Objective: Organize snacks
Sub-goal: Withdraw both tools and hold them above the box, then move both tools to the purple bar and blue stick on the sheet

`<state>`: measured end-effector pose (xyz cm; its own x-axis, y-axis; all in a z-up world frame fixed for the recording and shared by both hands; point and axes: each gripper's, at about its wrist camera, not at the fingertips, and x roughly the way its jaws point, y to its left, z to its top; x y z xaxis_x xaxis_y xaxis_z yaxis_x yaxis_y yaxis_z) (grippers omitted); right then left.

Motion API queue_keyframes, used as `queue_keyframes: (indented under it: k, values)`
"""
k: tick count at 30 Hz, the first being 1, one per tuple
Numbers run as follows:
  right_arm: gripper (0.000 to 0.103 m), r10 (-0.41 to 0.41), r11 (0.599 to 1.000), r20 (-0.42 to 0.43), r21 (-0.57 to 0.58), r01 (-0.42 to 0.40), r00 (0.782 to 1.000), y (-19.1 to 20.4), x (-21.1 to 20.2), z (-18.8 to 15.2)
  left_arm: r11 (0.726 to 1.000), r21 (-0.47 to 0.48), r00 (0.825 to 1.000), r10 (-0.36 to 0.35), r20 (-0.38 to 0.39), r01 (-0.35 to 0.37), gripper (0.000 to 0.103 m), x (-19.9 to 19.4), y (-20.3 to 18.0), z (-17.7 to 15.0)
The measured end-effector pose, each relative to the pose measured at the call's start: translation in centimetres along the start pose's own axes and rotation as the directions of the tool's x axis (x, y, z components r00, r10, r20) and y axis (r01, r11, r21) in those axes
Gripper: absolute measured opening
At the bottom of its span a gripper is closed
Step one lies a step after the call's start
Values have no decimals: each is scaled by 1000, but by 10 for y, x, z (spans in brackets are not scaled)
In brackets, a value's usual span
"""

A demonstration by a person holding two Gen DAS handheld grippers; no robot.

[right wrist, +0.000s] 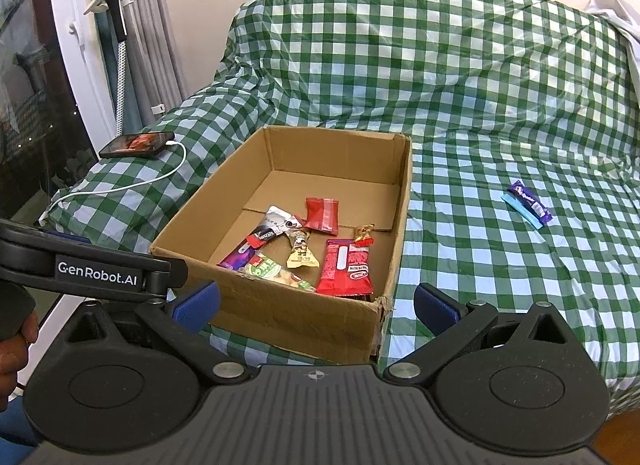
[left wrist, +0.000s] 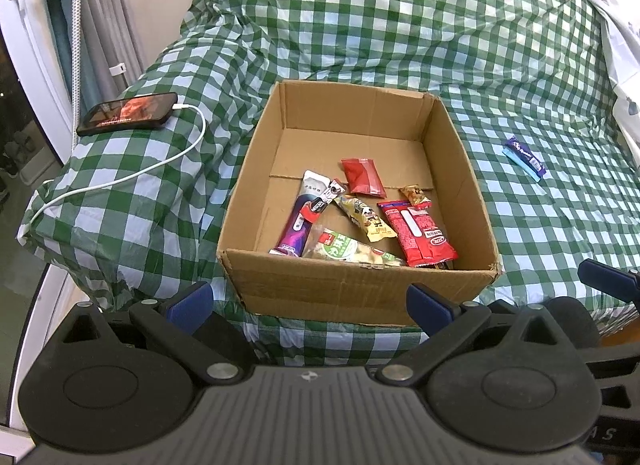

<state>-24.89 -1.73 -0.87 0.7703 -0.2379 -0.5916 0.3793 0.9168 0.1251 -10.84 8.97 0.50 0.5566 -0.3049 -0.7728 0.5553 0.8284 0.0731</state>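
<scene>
An open cardboard box (left wrist: 352, 289) (right wrist: 296, 325) sits on the green checked cloth and holds several snack packets, among them a red wafer pack (left wrist: 420, 237) (right wrist: 346, 269), a small red sachet (left wrist: 363, 176) (right wrist: 322, 215) and a purple bar (left wrist: 298, 225). A purple and blue snack bar (left wrist: 525, 156) (right wrist: 528, 203) lies alone on the cloth to the right of the box. My left gripper (left wrist: 310, 307) is open and empty in front of the box's near wall. My right gripper (right wrist: 316, 307) is open and empty at the box's near right corner.
A phone (left wrist: 128, 113) (right wrist: 138, 144) on a white charging cable (left wrist: 132, 173) lies on a cushion left of the box. The cloth-covered backrest (left wrist: 400, 17) rises behind. Curtains and a white door frame (right wrist: 80, 65) stand at the left. The left gripper's body (right wrist: 92, 265) shows in the right wrist view.
</scene>
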Motion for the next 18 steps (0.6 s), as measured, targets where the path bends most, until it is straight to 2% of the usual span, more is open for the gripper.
queue_keyframes:
  k: [11, 18]
  values:
    - [102, 12, 999, -20, 51, -11, 1000, -21, 5, -4, 999, 38, 1000, 19, -20, -18, 103, 10, -14, 6]
    - [102, 9, 996, -20, 89, -8, 1000, -35, -9, -8, 998, 64, 999, 10, -33, -8, 103, 15, -31, 16]
